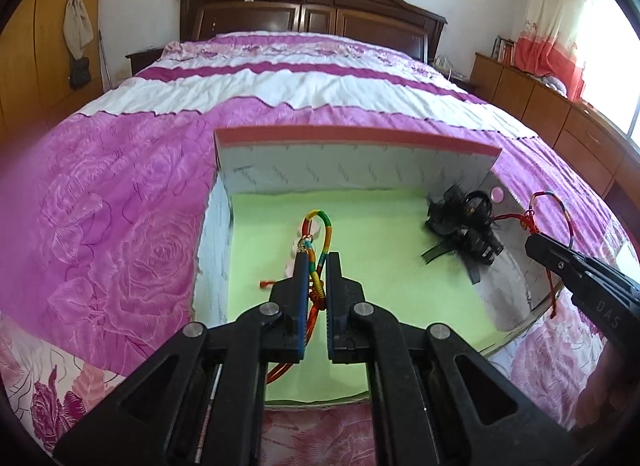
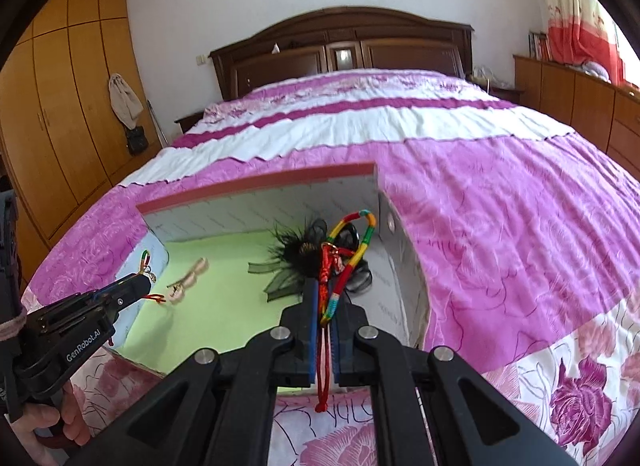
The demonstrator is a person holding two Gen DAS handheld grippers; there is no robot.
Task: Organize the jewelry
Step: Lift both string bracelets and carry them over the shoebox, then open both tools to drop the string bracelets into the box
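Note:
My left gripper (image 1: 318,262) is shut on a rainbow cord bracelet (image 1: 326,234), whose loop sticks up past the blue pads over the green floor of an open box (image 1: 360,145). My right gripper (image 2: 326,286) is shut on a second rainbow bracelet (image 2: 360,250) with a red knot and tassel hanging down between its fingers. It hovers over the box's right side, just in front of a black feathered hair piece (image 2: 296,254). The left wrist view shows the right gripper (image 1: 532,244) at the box's right wall. In the right wrist view the left gripper (image 2: 146,280) is at the left wall.
A pale pink bead bracelet (image 2: 188,278) lies on the green floor near the left side. The box has white walls and a pink-edged lid standing at its back. It sits on a pink flowered bedspread (image 2: 500,225). A person's hand (image 2: 36,426) grips the left handle.

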